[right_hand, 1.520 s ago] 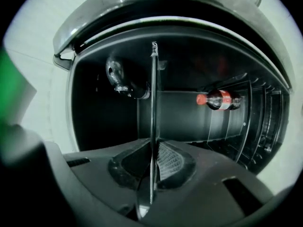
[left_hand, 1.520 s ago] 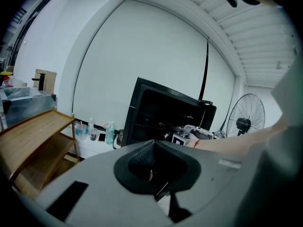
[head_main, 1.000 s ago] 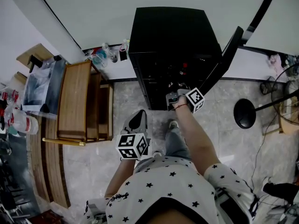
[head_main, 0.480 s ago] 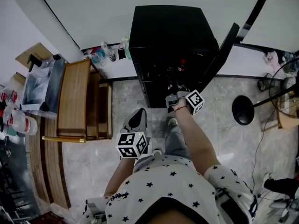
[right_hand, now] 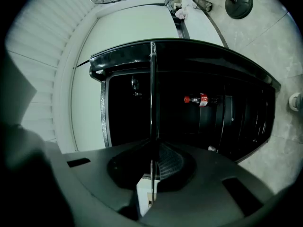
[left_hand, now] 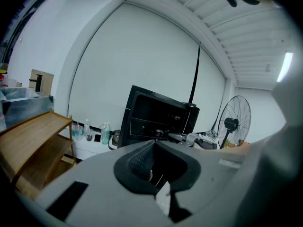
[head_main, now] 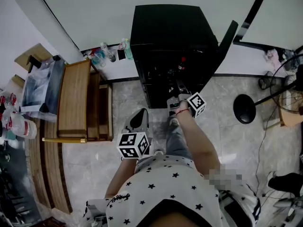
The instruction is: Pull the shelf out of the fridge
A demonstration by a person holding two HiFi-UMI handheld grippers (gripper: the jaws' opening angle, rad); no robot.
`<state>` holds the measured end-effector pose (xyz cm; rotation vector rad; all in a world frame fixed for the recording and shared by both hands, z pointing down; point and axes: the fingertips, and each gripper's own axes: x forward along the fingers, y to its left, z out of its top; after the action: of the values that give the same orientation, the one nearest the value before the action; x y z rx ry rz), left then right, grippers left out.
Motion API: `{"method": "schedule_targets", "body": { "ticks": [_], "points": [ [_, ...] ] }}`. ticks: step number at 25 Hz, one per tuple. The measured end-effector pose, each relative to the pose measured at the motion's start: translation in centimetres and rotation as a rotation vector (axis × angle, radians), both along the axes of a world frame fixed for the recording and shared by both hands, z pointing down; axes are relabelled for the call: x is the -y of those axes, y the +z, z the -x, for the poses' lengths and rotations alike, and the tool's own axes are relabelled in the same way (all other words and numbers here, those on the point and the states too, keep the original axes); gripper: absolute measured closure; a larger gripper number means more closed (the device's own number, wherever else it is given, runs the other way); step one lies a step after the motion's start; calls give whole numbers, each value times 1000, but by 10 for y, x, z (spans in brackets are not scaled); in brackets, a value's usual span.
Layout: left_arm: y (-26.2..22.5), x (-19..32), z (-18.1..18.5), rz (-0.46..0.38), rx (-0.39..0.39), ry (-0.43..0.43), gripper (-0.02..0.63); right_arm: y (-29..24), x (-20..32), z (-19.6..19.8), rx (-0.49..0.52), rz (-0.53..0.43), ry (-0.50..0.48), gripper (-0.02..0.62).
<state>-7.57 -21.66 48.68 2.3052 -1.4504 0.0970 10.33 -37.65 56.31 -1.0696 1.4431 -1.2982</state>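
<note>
On a grey tiled floor [head_main: 125,98] a black fridge [head_main: 170,37] stands open. The right gripper [head_main: 178,90] pinches the front edge of the thin shelf [right_hand: 152,79]; the left gripper [head_main: 138,119] hangs closed and empty.

Open floor [head_main: 124,98] before fridge [head_main: 170,37], wooden rack [head_main: 75,103] left, fan base [head_main: 245,109] right

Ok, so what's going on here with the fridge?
A person stands in front of the black fridge, whose door is open. Their right hand-held gripper is clamped on the edge of a thin shelf at the fridge's opening. The left hand-held gripper is held low, away from the fridge, with nothing in it.
</note>
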Motion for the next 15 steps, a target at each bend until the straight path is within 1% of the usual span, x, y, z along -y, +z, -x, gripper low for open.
{"method": "schedule_targets", "body": {
  "ticks": [8,15],
  "points": [
    [-3,-1,-6,-13,-1,22,592,3,-12,0,8,17,-1,584],
    [-5,-4,-6,-22,0,26,592,3,-18,-1,4,9,0,584]
  ]
}}
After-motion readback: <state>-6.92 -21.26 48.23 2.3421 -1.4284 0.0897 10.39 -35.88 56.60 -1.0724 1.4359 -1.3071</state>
